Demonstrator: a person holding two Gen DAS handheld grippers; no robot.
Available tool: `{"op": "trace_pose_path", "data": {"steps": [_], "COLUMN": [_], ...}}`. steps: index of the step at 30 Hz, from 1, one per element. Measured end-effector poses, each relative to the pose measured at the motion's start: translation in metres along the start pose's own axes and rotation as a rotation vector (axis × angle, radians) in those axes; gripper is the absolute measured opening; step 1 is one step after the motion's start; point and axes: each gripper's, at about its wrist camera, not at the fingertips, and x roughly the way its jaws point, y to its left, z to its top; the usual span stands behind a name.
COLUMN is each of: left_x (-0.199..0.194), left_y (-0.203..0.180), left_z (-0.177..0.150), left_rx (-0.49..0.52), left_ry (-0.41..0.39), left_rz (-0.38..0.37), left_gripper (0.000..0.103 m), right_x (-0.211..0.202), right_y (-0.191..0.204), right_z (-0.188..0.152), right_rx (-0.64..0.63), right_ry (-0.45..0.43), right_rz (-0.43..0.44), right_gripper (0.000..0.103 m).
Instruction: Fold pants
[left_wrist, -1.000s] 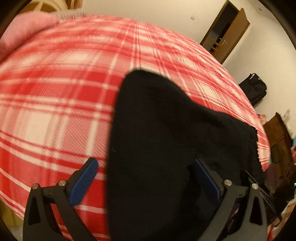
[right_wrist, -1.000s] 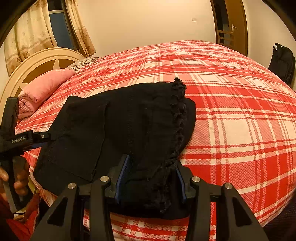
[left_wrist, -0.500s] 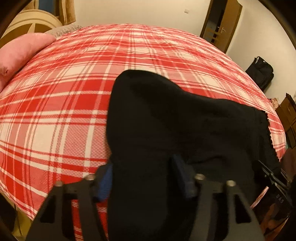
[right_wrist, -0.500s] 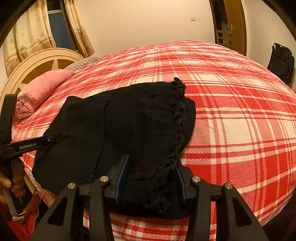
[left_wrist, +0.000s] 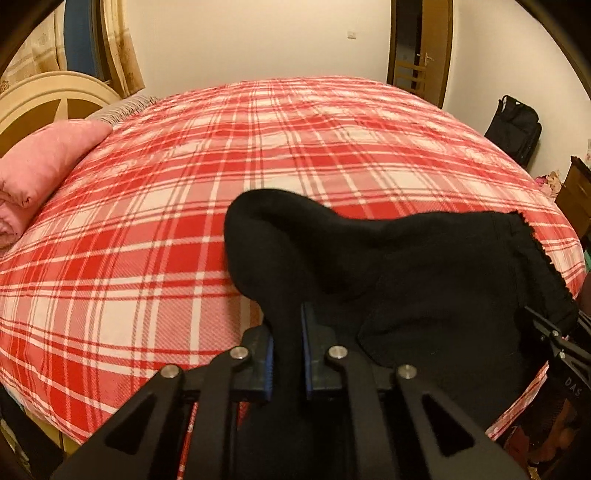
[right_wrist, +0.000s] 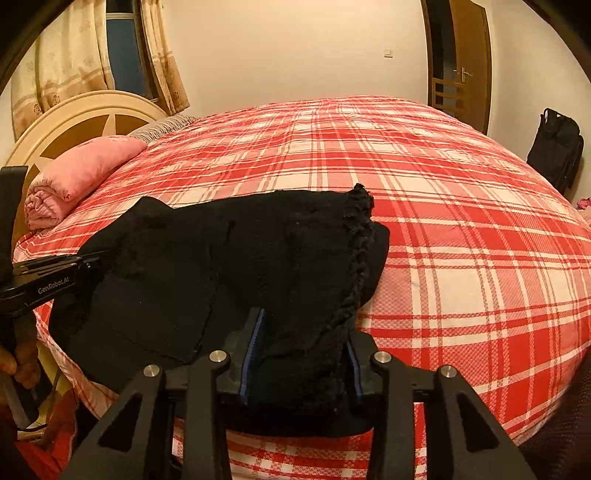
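Left gripper (left_wrist: 287, 360): pinched tight on a black fold of the pants (left_wrist: 406, 273), likely to lift that edge.
Right gripper (right_wrist: 301, 356): jaws closing around the bunched fringed edge of the pants, fabric filling the gap, probably anchoring the other corner.
Pants: part-folded near the front edge of the plaid bed (right_wrist: 461, 206), apparently ready to be carried over.
Pink pillow (right_wrist: 77, 173): well apart, by the headboard.

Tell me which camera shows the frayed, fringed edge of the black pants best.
The right wrist view: the fringed edge runs in full down the middle of the picture, from its far corner to the right gripper. The left wrist view shows it only as a thin ragged line near the picture's right border.
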Motion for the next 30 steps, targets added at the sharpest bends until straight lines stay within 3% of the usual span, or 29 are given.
{"op": "trace_pose_path", "data": {"steps": [16,30], "left_x": [-0.015,-0.03], "left_y": [0.009,0.049], "left_z": [0.008,0.031], "left_rx": [-0.014,-0.086], "left_ry": [-0.028,-0.097], "left_rz": [-0.04,-0.02], "left_gripper": [0.012,0.012], "right_x": [-0.029,-0.036], "right_y": [0.024,0.073], "right_z": [0.027,0.079], "right_rx": [-0.069,-0.193], "right_ry": [-0.086,-0.173], "right_rz": [-0.006,0.093], "right_gripper": [0.032,0.03]}}
